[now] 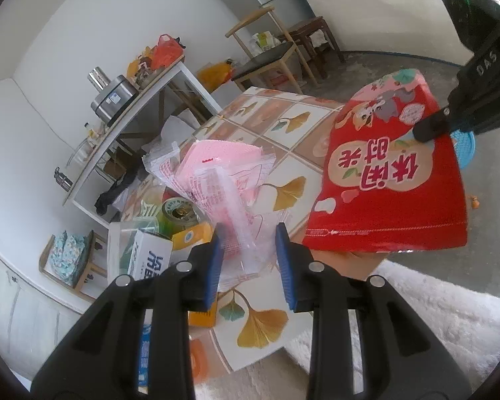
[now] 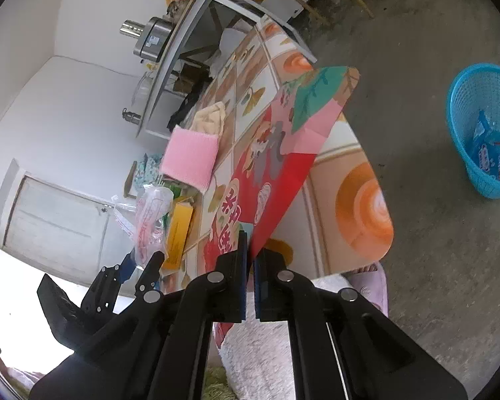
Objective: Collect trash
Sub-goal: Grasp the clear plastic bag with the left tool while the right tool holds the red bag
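My right gripper (image 2: 250,260) is shut on a large red snack bag (image 2: 276,163) with cartoon print and holds it lifted above the table; in the left wrist view the bag (image 1: 393,180) hangs at the right with the right gripper (image 1: 430,130) pinching its edge. My left gripper (image 1: 248,250) is open, its blue pads on either side of a crumpled clear pink-printed wrapper (image 1: 223,183) lying on the table. A blue mesh trash basket (image 2: 483,130) with some wrappers stands on the floor at right.
The tiled-pattern table (image 1: 283,153) carries a green can (image 1: 180,213), a white box (image 1: 150,260), an orange box (image 2: 180,233) and a pink sponge (image 2: 190,160). A white shelf (image 1: 143,113) and chairs (image 1: 270,56) stand behind. A white fluffy rug (image 1: 433,306) lies below.
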A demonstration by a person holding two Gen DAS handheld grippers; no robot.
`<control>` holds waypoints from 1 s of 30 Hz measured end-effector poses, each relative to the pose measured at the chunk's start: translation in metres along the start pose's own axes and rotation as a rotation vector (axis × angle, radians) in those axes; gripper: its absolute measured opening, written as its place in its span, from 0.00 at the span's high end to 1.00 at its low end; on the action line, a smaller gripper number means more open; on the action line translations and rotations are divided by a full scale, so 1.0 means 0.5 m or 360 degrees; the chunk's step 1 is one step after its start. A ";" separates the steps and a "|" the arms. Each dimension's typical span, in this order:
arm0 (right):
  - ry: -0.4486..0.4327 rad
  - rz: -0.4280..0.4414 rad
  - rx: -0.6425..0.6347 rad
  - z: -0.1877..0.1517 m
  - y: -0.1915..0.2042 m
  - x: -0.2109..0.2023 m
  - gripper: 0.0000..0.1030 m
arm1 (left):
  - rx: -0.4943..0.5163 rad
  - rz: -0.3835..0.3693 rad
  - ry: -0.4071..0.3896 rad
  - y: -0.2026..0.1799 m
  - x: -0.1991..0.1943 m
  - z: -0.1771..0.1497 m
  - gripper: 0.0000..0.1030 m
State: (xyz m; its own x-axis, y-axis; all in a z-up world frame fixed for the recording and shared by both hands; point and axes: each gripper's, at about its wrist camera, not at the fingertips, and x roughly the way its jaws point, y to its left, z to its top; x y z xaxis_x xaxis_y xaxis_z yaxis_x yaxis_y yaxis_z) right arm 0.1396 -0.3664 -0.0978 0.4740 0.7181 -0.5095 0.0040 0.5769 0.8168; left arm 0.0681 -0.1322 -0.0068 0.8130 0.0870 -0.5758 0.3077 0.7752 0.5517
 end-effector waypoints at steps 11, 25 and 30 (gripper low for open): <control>0.0061 0.0025 -0.0101 -0.012 0.054 0.005 0.97 | -0.0121 0.0088 -0.0083 0.042 -0.083 -0.004 0.72; -0.0084 0.0072 -0.0057 -0.019 0.031 -0.094 0.98 | -0.0300 -0.0145 -0.0261 0.085 -0.113 0.072 0.72; -0.0240 0.0054 -0.0009 -0.020 0.000 -0.176 0.98 | -0.0504 -0.0576 -0.0224 0.129 -0.059 0.116 0.72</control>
State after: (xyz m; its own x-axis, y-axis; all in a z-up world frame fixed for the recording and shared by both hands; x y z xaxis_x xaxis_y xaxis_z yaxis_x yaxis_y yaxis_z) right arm 0.0889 -0.4255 -0.0556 0.6009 0.6706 -0.4350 -0.0191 0.5560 0.8309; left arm 0.0928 -0.1208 0.0807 0.7474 -0.2910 -0.5972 0.4350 0.8938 0.1089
